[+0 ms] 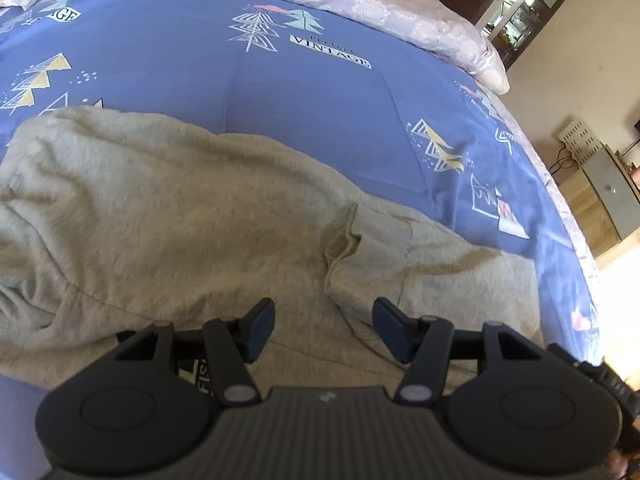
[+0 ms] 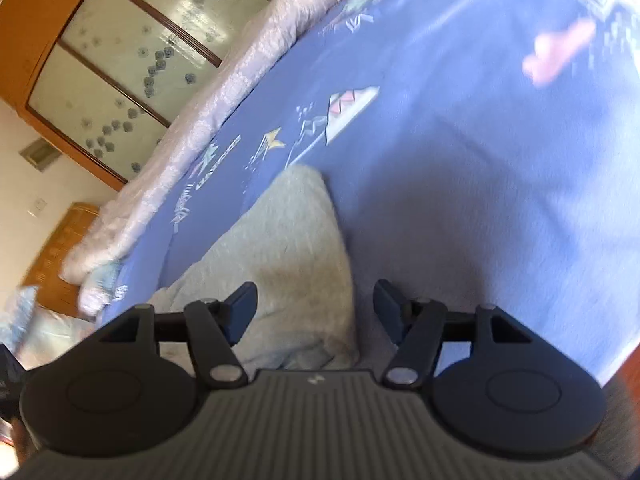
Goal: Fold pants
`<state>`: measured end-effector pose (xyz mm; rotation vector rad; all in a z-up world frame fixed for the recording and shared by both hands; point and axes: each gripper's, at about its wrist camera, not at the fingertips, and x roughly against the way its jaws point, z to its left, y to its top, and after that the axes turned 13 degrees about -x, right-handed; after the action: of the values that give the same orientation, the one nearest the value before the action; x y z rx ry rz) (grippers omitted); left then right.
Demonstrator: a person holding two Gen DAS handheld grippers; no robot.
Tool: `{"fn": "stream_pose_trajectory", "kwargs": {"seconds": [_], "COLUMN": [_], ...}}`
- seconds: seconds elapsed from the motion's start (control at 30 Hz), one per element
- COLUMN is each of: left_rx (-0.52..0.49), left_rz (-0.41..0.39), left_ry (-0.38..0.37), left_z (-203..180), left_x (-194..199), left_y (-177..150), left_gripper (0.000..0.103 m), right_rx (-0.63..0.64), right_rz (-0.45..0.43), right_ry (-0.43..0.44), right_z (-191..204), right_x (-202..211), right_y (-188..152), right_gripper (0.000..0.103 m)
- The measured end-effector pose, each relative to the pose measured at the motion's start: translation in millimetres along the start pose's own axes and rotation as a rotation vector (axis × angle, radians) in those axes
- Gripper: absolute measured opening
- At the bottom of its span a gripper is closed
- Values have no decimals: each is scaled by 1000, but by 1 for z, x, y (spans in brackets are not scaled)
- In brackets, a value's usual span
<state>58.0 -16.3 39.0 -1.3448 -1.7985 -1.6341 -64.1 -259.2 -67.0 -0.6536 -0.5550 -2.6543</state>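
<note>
On the blue patterned bedspread [image 1: 320,112] the grey pants [image 1: 160,208] lie rumpled, spread from the left edge of the left wrist view toward the right, where a ribbed cuff [image 1: 380,224] sits beside a crease. Near the bottom, the left gripper [image 1: 323,330] hovers over the cloth with its jaws parted and nothing pinched between them. Further right, in the other view, the right gripper [image 2: 316,306] likewise stands open above a narrow end of the pants [image 2: 296,240], whose far tip points away across the bed. To fold cleanly, each gripper should probably drop onto an edge, pinch the full thickness of cloth, then lift both ends level together.
</note>
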Motion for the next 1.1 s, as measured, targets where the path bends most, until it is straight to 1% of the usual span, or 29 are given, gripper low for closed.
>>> {"fn": "stream_pose_trajectory", "kwargs": {"seconds": [0.03, 0.07, 0.1, 0.13, 0.17, 0.23, 0.3, 0.33, 0.4, 0.47, 0.5, 0.53, 0.57, 0.6, 0.63, 0.67, 0.7, 0.73, 0.77, 0.8, 0.87, 0.9, 0.97, 1.0, 1.03, 1.07, 1.1], "left_rx": [-8, -19, -36, -68, -105, -198, -288, -324, -398, -454, -470, -488, -501, -517, -539, -552, -547, -533, -500, -461, -405, -383, -359, -350, -339, -326, -318], "left_rz": [-1, -3, -5, -7, -7, -6, -5, -4, 9, 44, 57, 72, 84, 99, 121, 145, 149, 140, 134, 132, 118, 107, 85, 75, 62, 47, 37], "left_ry": [-6, -12, -23, -38, -52, -72, -94, -105, -130, -163, -171, -158, -143, -137, -133, -115, -94, -90, -92, -96, -110, -118, -124, -124, -122, -118, -113], "left_z": [-4, -9, -16, -28, -40, -69, -100, -112, -138, -159, -166, -174, -178, -181, -184, -185, -181, -175, -165, -154, -136, -126, -109, -102, -94, -83, -75], "left_x": [2, 3, 5, 4, 4, 3, 0, -2, -11, -25, -31, -39, -46, -51, -56, -61, -62, -61, -58, -54, -45, -39, -28, -23, -17, -9, -3], "left_y": [3, 6, 10, 17, 23, 36, 46, 49, 56, 60, 60, 61, 61, 60, 58, 57, 55, 56, 58, 61, 66, 68, 72, 75, 76, 77, 79], "left_gripper": [56, 56, 57, 58, 61, 66, 79, 81, 84, 89, 89, 89, 83, 61, 43, 14, 13, 12, 12, 12, 12, 12, 12, 12, 12, 12, 12], "right_rx": [18, 51, 93, 144, 195, 278, 366, 408, 486, 552, 578, 598, 615, 633, 649, 667, 679, 678, 669, 651, 619, 606, 580, 571, 572, 580, 593], "right_rz": [17, 47, 61, 62, 50, 26, -3, -13, -31, -45, -48, -48, -47, -46, -49, -52, -55, -55, -54, -57, -69, -55, 8, 37, 64, 84, 105], "right_ry": [5, 4, -9, -20, -25, -15, -5, -4, -15, -21, -21, -15, -6, 5, 13, 17, 23, 31, 45, 54, 39, 29, 7, 0, -10, -29, -48], "right_z": [4, 11, 20, 29, 38, 56, 74, 82, 96, 104, 107, 107, 108, 109, 110, 112, 112, 110, 107, 103, 95, 89, 84, 82, 80, 81, 84], "right_x": [0, -2, -5, -6, -5, -2, 2, 2, -2, -5, -6, -5, -4, -3, -2, -2, -2, -1, 0, 1, 1, -3, -18, -24, -31, -37, -41], "right_y": [-2, -5, -9, -14, -20, -30, -41, -47, -59, -69, -73, -75, -79, -82, -86, -89, -90, -92, -91, -89, -88, -87, -88, -89, -91, -94, -97], "right_gripper": [60, 40, 25, 25, 22, 21, 21, 20, 20, 20, 20, 21, 21, 21, 21, 21, 25, 29, 39, 62, 83, 82, 82, 80, 75, 49, 20]}}
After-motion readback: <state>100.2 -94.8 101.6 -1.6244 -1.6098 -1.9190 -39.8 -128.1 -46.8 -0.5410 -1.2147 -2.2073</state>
